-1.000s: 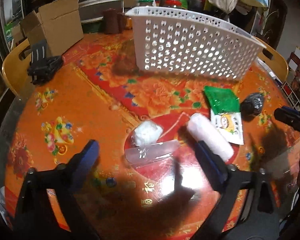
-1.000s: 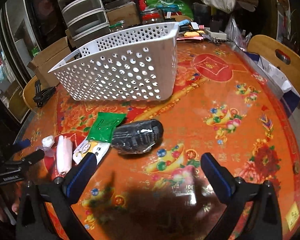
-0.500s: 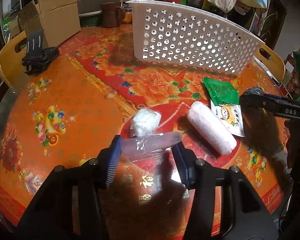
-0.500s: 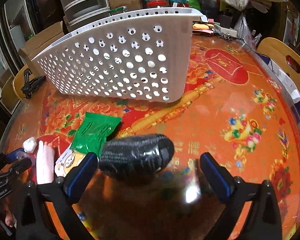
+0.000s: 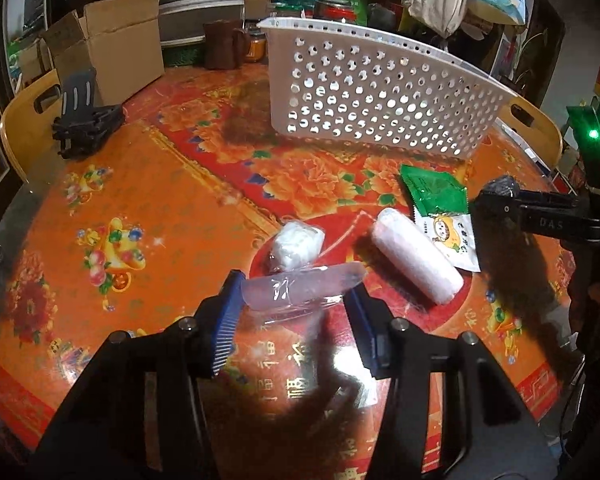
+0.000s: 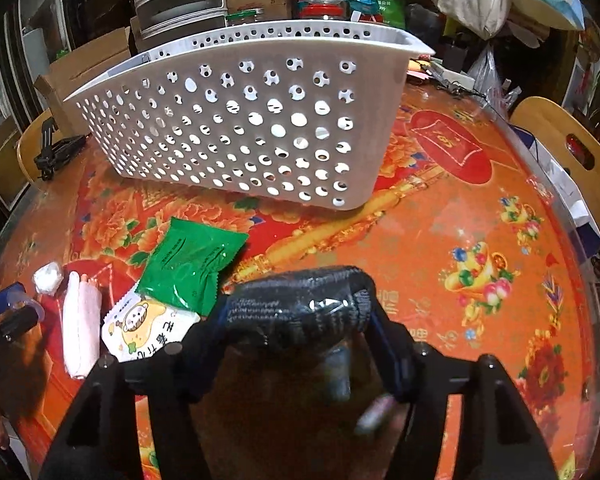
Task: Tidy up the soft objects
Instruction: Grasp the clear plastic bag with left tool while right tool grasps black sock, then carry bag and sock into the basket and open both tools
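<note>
While gripped, black roll (image 6: 300,312) wrapped, glossy

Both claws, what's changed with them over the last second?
Left claw advanced and closed from wide open onto the clear plastic packet. Right claw moved forward and closed on the black wrapped bundle. The white basket, pink roll, green snack packet and small white bundle lie where they were.

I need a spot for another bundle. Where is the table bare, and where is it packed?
Bare tablecloth spreads right of the white basket, and more lies between the black clip stand and the clear bag. It is packed around the pink roll, green packet and black bundle.
</note>
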`<state>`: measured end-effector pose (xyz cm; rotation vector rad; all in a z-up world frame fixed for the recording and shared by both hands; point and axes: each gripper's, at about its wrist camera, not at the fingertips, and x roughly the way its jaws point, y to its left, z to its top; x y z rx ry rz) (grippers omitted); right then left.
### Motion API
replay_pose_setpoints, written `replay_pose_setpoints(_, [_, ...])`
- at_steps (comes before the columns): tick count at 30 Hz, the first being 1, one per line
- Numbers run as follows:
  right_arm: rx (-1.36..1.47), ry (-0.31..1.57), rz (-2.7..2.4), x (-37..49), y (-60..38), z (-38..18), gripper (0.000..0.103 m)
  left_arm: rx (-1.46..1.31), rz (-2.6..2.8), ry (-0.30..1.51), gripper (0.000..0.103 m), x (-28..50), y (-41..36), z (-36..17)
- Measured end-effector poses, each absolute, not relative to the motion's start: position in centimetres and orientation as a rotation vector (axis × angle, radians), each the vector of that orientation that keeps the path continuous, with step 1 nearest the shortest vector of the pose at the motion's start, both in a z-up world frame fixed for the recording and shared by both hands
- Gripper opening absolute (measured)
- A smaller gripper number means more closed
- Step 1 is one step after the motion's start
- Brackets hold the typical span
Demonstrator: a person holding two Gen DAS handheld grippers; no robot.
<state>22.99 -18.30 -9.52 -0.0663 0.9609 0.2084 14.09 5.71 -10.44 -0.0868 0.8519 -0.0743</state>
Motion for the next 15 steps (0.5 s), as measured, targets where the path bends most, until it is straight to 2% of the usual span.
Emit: replay_pose_setpoints(15, [-0.011, 0.816, 0.282, 16.7, -19.6, -2.6, 0.063, -0.083, -0.117, 0.731, 0.048, 10.7, 6.6, -5.9])
